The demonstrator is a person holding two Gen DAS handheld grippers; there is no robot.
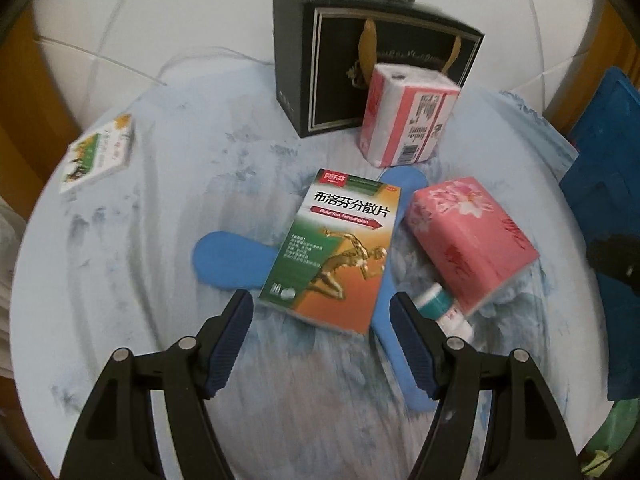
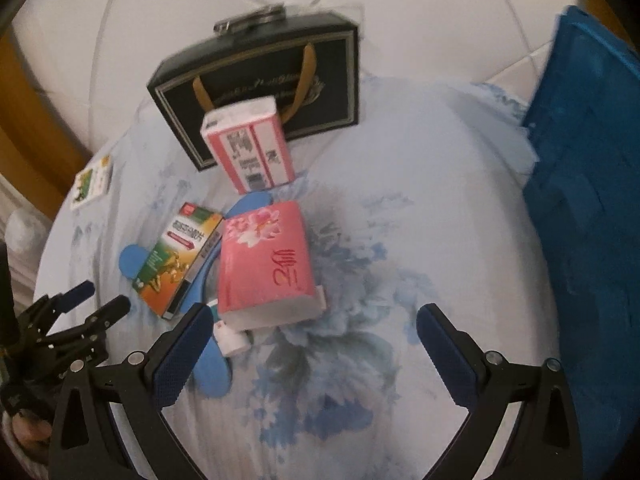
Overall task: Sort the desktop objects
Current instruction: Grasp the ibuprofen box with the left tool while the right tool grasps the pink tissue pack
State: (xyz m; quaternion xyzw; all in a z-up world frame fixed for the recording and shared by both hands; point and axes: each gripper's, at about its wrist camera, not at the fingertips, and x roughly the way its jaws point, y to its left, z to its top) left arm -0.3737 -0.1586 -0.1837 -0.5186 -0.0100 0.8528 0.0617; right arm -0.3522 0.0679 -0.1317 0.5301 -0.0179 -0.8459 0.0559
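Note:
A green and orange medicine box [image 1: 338, 246] lies flat on blue shoe insoles [image 1: 232, 258] in the middle of the flowered cloth. My left gripper [image 1: 322, 306] is open, its fingers either side of the box's near edge. A pink tissue pack [image 1: 470, 238] lies to its right, partly over a small white and teal bottle [image 1: 438, 308]. A second pink tissue pack [image 1: 404, 114] stands against a black gift bag [image 1: 352, 76]. My right gripper [image 2: 314, 322] is open and empty, just in front of the flat tissue pack [image 2: 266, 268]. The medicine box [image 2: 176, 258] and left gripper [image 2: 86, 304] also show in the right wrist view.
A small green and white box [image 1: 98, 154] lies at the cloth's far left edge. A blue crate [image 2: 588, 184] stands at the right. A white tiled wall [image 1: 192, 8] is behind the table.

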